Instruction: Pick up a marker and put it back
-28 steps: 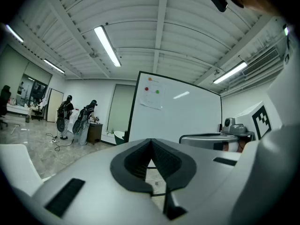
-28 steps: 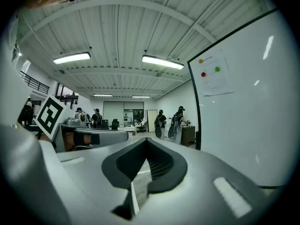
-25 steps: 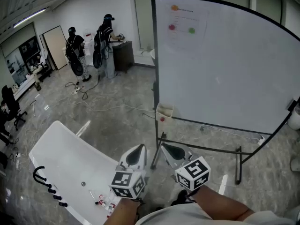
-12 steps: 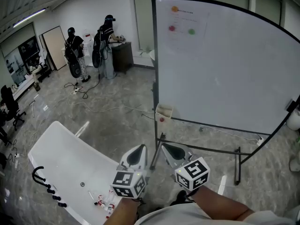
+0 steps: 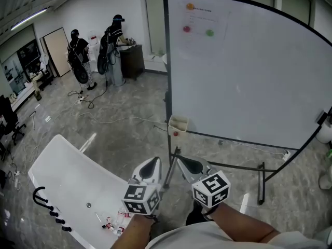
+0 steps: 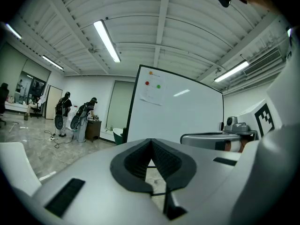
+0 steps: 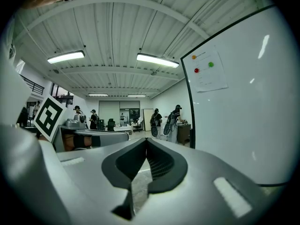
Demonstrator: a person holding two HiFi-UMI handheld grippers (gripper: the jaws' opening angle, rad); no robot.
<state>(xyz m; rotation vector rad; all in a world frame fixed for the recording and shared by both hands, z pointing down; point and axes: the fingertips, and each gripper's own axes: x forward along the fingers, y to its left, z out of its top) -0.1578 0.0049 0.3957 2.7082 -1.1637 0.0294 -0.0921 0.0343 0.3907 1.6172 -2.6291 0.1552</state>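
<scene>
Both grippers are held low in front of me, side by side, facing a large whiteboard (image 5: 249,71) on a black stand. My left gripper (image 5: 151,169) is shut with nothing between its jaws, and so is my right gripper (image 5: 188,166). In the left gripper view the left gripper (image 6: 151,143) shows its dark pads pressed together; the right gripper (image 7: 146,142) looks the same in its own view. A small white holder (image 5: 178,124) with a red spot hangs at the board's lower left corner. Small red-and-white items, perhaps markers (image 5: 113,223), lie on a white table (image 5: 62,175) at my lower left.
Black hooks (image 5: 47,205) sit at the table's near corner. The board's stand legs (image 5: 262,183) spread over the grey floor. Cables (image 5: 111,121) trail across the floor. Two people (image 5: 78,56) stand far back by a dark cabinet (image 5: 133,61).
The head view has shifted slightly, so the board sits a little further left. Both grippers stay shut and side by side, hardly moved.
</scene>
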